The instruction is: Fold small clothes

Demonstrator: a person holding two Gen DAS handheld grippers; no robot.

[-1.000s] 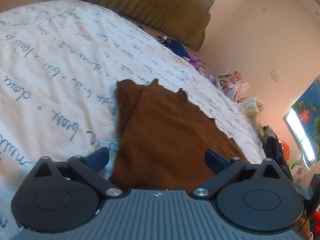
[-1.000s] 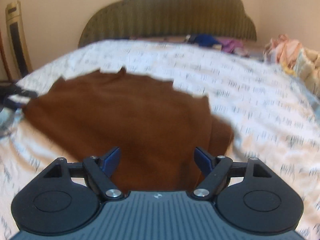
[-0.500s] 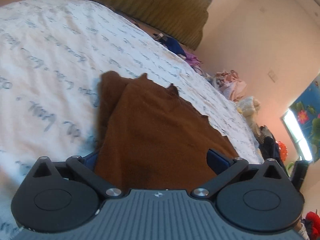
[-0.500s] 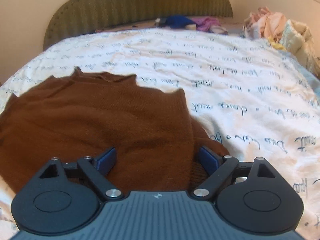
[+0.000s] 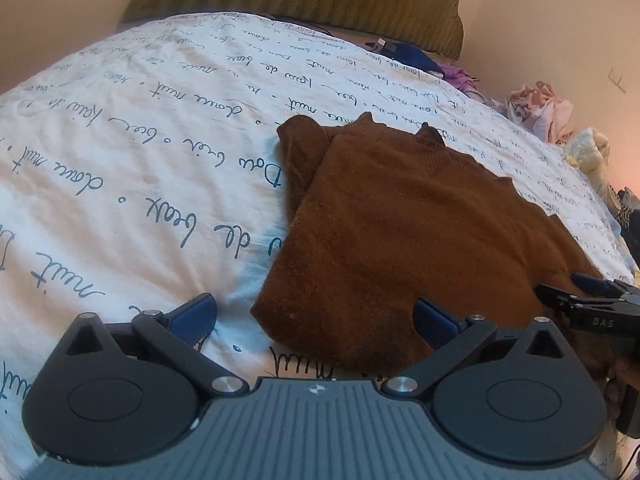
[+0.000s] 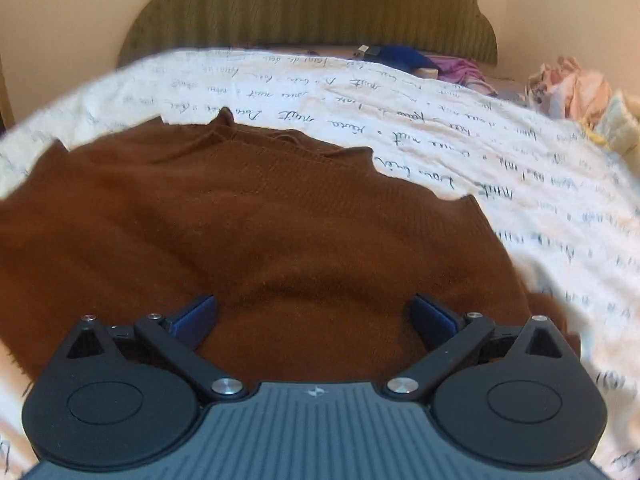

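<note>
Left wrist view: brown sweater sprawls on the script-printed bedsheet (green headboard behind); left gripper and right gripper both spread wide, grasping nothing.

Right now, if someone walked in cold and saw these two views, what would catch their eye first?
The brown knitted garment stands out first, spread on the white bedspread printed with handwriting, one side folded in. Next come the open blue-padded fingers of the left hand-held gripper at the garment's near corner and of the right hand-held gripper over its hem. Beyond, a green ribbed headboard and a pile of pale clothes at far right.
</note>
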